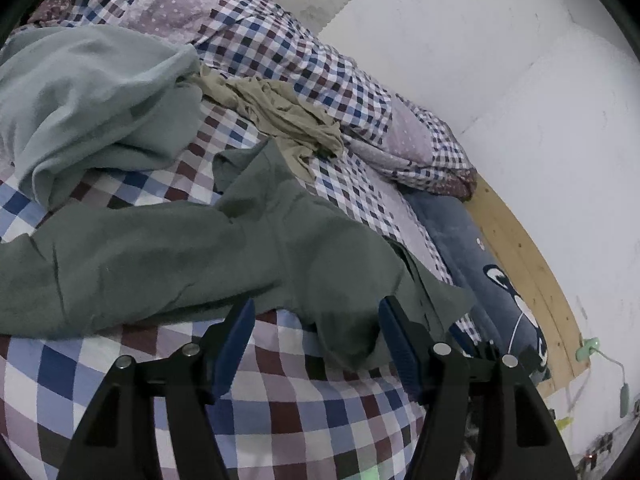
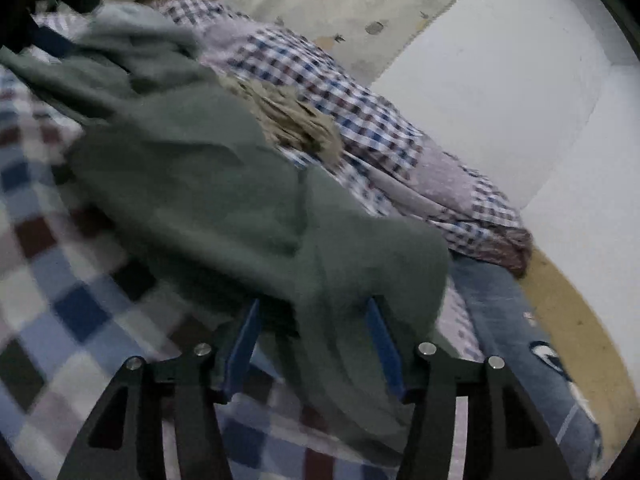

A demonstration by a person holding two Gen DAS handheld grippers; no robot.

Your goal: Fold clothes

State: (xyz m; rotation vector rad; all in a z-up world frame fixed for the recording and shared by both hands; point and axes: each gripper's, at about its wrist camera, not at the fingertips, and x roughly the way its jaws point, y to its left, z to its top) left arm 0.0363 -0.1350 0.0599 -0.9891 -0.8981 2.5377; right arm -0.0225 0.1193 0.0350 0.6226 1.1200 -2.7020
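left wrist view: left gripper (image 1: 316,334) spread wide at dark green garment (image 1: 168,256) hem; right gripper (image 2: 312,332) likewise released, straddling cloth. pinch one layer only, near corners.

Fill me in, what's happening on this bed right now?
A person is folding clothes on a bed with a checked sheet. Both hand-held grippers are open at the near edge of a dark green garment: the left hand-held gripper and the right hand-held gripper each have green cloth between the fingers, not clamped. A light blue-grey garment and a crumpled beige one lie unfolded behind it.
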